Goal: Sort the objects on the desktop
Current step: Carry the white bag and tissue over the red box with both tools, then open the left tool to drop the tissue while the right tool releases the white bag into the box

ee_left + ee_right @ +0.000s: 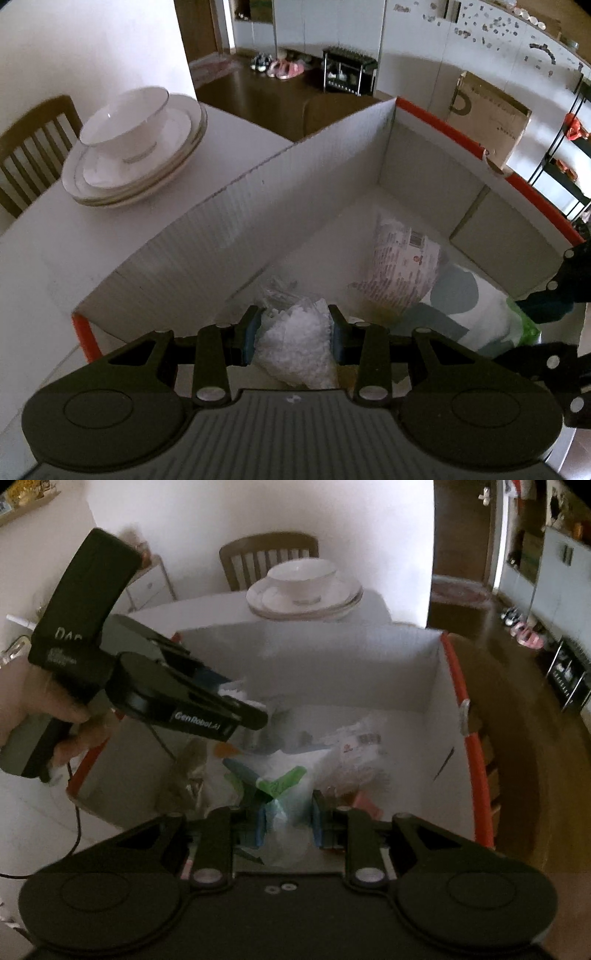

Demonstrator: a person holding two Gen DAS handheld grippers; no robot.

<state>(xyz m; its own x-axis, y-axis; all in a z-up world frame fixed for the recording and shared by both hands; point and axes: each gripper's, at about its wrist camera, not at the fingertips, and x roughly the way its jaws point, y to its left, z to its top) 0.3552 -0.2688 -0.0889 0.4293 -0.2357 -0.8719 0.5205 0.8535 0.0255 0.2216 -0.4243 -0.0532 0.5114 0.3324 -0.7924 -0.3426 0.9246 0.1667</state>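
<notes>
My left gripper is shut on a clear bag of white granules, held just over the open white cardboard box with an orange rim. In the right wrist view the same gripper hangs over the box's left side, a hand on its handle. My right gripper is shut on a white plastic packet with green and teal print, over the box's near side. Inside the box lie a crumpled printed wrapper, a white and teal packet and other small packets.
A white bowl sits on stacked plates on the white table behind the box. A wooden chair stands beyond the table. A brown carton and a black shoe rack stand on the dark floor.
</notes>
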